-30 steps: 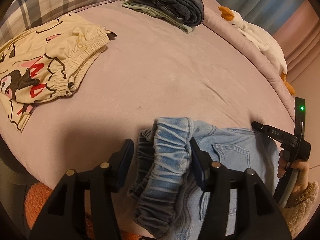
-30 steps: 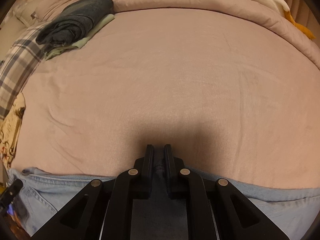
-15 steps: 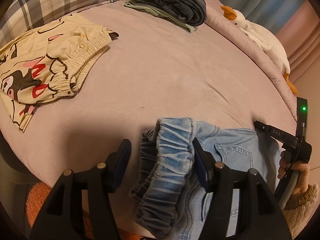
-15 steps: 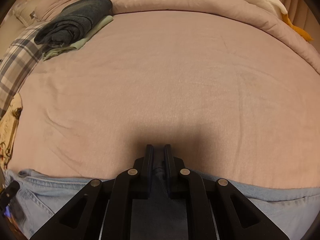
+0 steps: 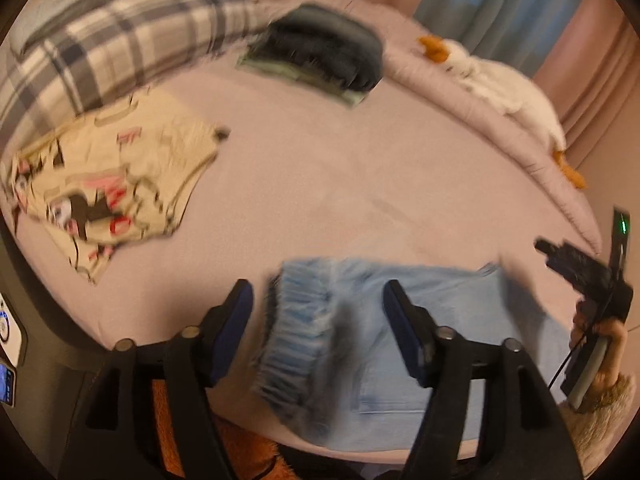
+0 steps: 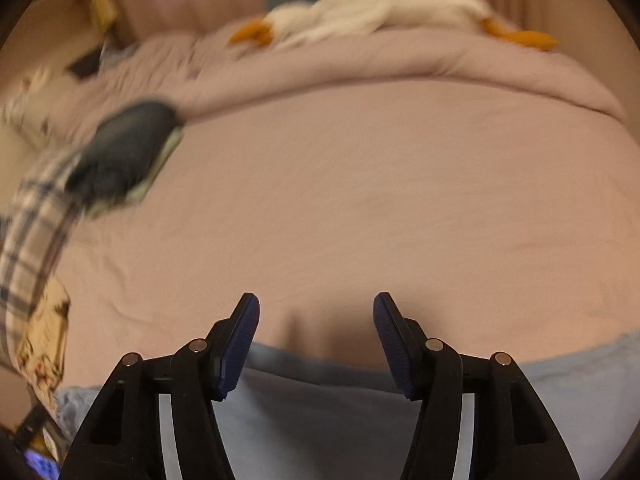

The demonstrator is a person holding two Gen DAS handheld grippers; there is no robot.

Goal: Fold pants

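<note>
My jeans (image 5: 432, 320) are pale blue on a mauve-pink sheet (image 5: 320, 184); the pillow (image 5: 120, 44) is grey-and-white plaid, the shorts (image 5: 108, 184) cream with cartoon prints.

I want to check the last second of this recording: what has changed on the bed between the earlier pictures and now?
The right gripper was shut on the jeans and has now opened, letting them go. Both views have tilted up and are blurred, so both grippers are moving. The left gripper stays open over the waistband. The jeans, dark pile and printed shorts lie where they were.
</note>
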